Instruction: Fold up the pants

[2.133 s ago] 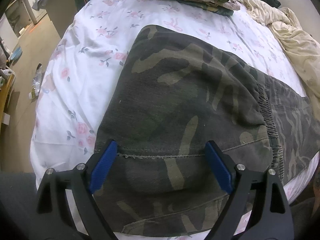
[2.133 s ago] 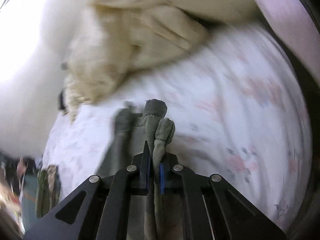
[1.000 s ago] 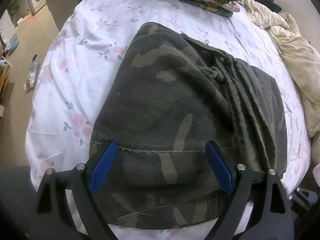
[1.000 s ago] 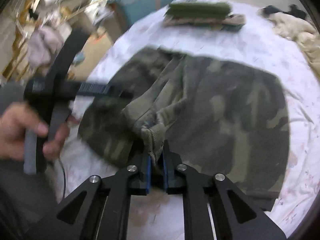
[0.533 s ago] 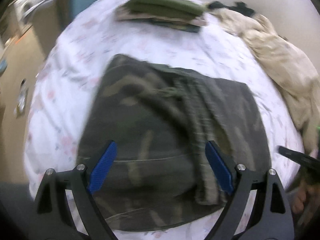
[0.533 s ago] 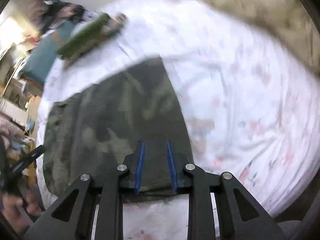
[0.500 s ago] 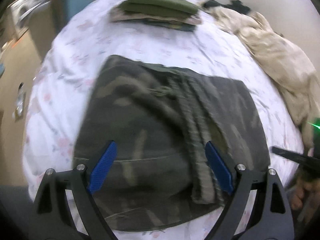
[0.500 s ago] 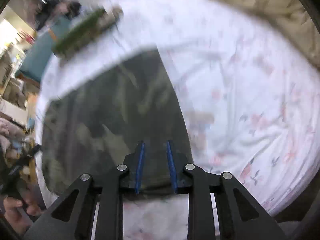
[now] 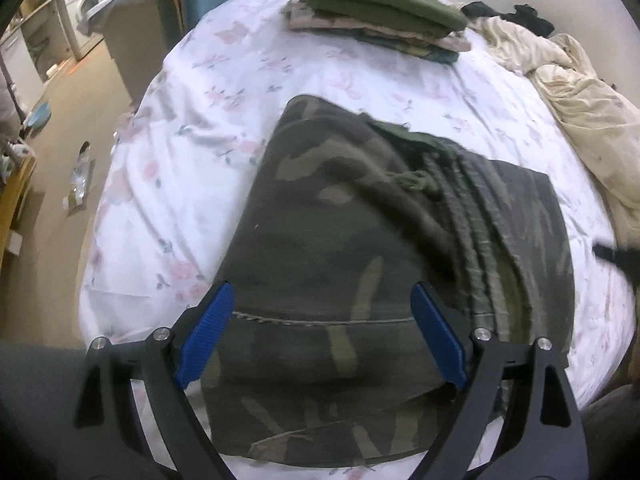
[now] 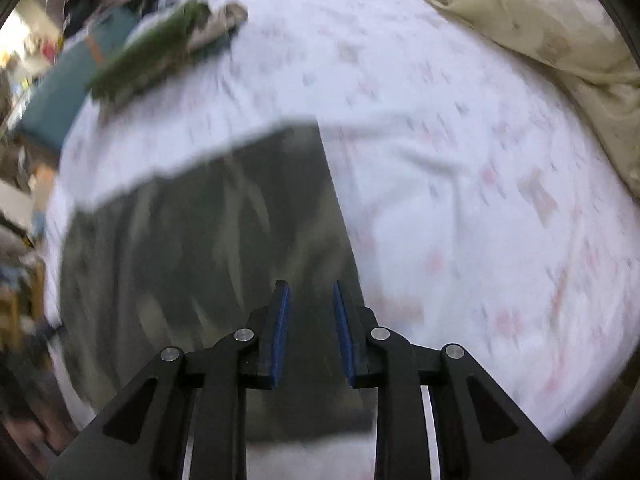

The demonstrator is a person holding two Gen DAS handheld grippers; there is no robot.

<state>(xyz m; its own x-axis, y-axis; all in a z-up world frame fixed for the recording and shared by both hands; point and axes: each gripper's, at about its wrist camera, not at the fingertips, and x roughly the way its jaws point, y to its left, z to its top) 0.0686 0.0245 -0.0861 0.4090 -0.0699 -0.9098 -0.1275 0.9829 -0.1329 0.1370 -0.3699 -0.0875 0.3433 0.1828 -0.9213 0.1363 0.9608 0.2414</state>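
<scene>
The camouflage pants (image 9: 360, 264) lie folded into a rough square on the bed (image 9: 192, 128), with a bunched ridge of cloth and a drawstring knot running down their right half. The left tool (image 9: 320, 336) hangs above their near hem with its jaws spread wide and nothing between them. The right tool (image 10: 308, 320), over the pants' right edge, has just been opening its jaws; they stand narrowly parted and grip nothing.

Both wrist cameras look steeply down from close above; they share the folded camouflage cotton pants (image 9: 360, 248) (image 10: 208, 240) on the white floral-sheeted bed (image 9: 224, 92) (image 10: 460, 168).
</scene>
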